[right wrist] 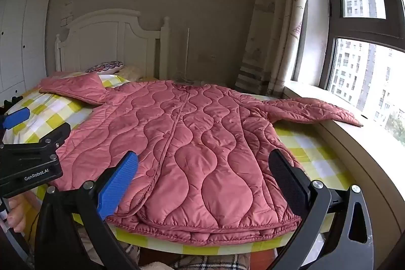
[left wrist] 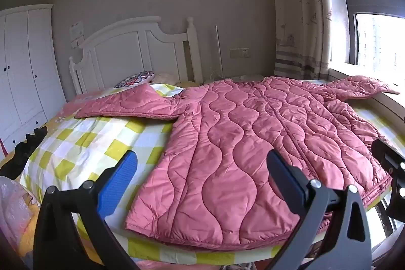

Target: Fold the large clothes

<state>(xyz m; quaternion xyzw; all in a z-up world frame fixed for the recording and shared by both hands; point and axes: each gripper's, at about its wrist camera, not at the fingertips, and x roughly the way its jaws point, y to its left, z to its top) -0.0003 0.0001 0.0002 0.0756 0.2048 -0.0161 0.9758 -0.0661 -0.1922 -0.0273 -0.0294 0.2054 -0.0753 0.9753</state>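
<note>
A large pink quilted coat [left wrist: 253, 138] lies spread flat on the bed, hem toward me, sleeves stretched out to both sides. One sleeve [left wrist: 126, 105] rests on the checked sheet at the left, the other [right wrist: 311, 109] reaches onto the window sill. My left gripper [left wrist: 202, 168] hangs open above the hem's left part, nothing between its fingers. My right gripper [right wrist: 205, 168] is open too, over the hem's right half [right wrist: 202, 194], not touching the coat. The left gripper [right wrist: 30, 125] also shows at the left edge of the right wrist view, held by a hand [right wrist: 16, 216].
The bed has a yellow-and-white checked sheet [left wrist: 96, 141] and a white headboard [left wrist: 131, 52]. A patterned pillow [left wrist: 136, 79] lies near it. A white wardrobe [left wrist: 22, 67] stands left, a window sill [right wrist: 354, 143] and curtain [right wrist: 276, 42] right. A dark item [left wrist: 25, 151] lies at the bed's left edge.
</note>
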